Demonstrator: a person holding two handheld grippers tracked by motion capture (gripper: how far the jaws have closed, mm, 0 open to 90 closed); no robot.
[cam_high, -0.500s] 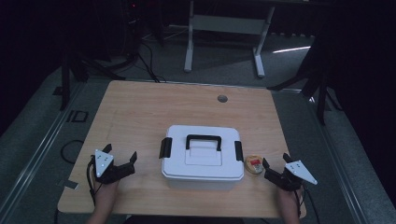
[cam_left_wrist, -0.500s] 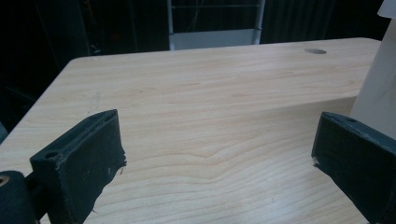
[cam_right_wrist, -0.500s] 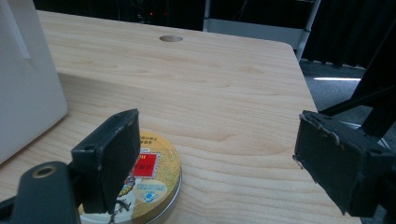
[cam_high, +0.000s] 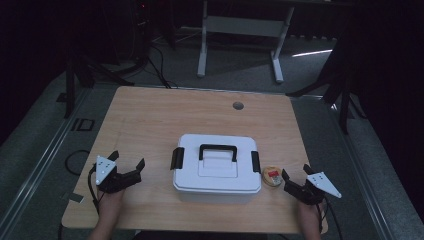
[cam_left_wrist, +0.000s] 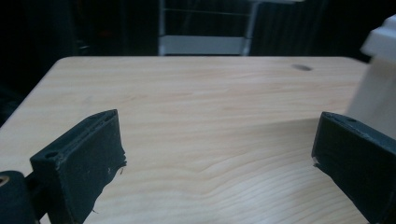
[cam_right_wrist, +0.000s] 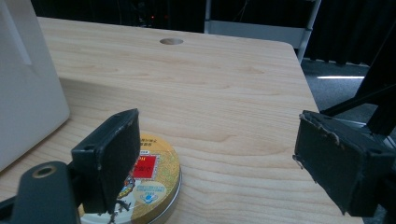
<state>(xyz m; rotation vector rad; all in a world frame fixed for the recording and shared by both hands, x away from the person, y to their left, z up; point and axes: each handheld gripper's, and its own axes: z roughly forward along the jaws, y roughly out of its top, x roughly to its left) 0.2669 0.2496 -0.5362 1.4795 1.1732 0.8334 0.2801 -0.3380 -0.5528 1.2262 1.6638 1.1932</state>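
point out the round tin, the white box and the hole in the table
round tin (cam_high: 272, 176), high view, on the middle of its printed lid
white box (cam_high: 216, 170), high view, on its lid just below the black handle
hole (cam_high: 238, 105), high view, on the dark opening near the table's far edge

Left gripper (cam_high: 128, 165) low at left, jaws wide apart, nothing between. Right gripper (cam_high: 295, 176) low at right, jaws wide apart, nothing gripped. Forearms entering from bottom edge.
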